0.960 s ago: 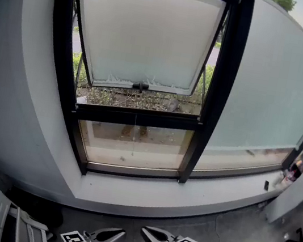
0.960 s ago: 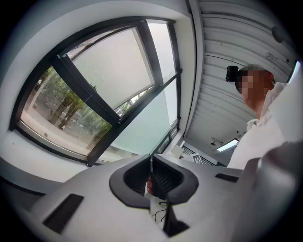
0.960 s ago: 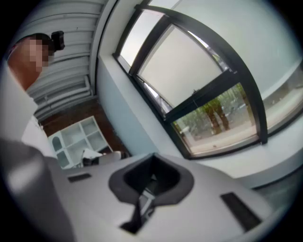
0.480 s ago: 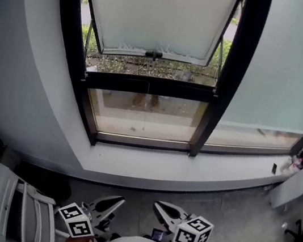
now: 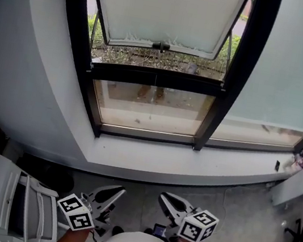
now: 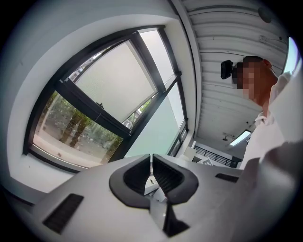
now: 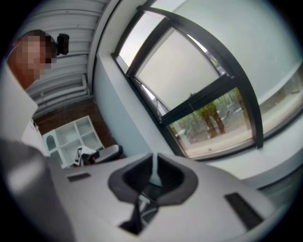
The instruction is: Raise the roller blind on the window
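The white translucent roller blind (image 5: 167, 11) hangs over the black-framed window's (image 5: 155, 79) upper pane, not yet raised, while the grey left gripper (image 5: 118, 189) and right gripper (image 5: 163, 196), both pressed together and empty, hover well below it.

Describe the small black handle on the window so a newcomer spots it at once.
Find the black-framed window in the grey wall. Its upper part holds a white frosted panel; the handle sits midway along that panel's bottom edge, the only dark knob against white, above the frame's horizontal crossbar.
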`<state>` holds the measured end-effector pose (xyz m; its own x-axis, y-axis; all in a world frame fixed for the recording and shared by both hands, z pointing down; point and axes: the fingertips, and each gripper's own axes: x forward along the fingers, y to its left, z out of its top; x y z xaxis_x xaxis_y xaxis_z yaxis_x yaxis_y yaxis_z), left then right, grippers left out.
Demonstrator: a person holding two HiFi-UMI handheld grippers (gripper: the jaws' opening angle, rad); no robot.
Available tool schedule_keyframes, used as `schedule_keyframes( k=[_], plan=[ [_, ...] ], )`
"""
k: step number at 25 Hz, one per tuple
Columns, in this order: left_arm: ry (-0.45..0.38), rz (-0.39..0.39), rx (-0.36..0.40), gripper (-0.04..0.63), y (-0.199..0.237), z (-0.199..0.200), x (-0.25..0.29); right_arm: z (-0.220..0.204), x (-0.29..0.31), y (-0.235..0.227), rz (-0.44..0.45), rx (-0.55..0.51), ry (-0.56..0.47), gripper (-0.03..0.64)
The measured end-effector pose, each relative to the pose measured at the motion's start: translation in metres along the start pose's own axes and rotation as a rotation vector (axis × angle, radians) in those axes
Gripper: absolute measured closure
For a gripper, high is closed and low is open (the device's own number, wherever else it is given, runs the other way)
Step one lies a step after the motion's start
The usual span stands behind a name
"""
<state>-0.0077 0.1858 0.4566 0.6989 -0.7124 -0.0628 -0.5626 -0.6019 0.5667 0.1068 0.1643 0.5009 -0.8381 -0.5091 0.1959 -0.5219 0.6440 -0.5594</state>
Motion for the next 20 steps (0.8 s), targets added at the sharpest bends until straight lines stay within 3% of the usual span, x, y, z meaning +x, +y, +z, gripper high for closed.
schedule_keyframes(
  k=[3, 6, 20],
  plan=[
    [-0.006, 0.009, 0.011, 0.558, 0.005, 0.005, -0.005, 0.001, 0.003, -0.004, -0.018, 0.010, -0.004, 0.576],
    [-0.004, 0.015, 0.022, 0.558, 0.009, 0.009, -0.009, 0.000, 0.008, -0.004, -0.031, 0.004, 0.002, 0.506],
    [0.036, 0.025, 0.047, 0.557, 0.042, 0.020, -0.051, -0.015, 0.050, 0.009, -0.103, 0.013, 0.015, 0.503]
  ],
)
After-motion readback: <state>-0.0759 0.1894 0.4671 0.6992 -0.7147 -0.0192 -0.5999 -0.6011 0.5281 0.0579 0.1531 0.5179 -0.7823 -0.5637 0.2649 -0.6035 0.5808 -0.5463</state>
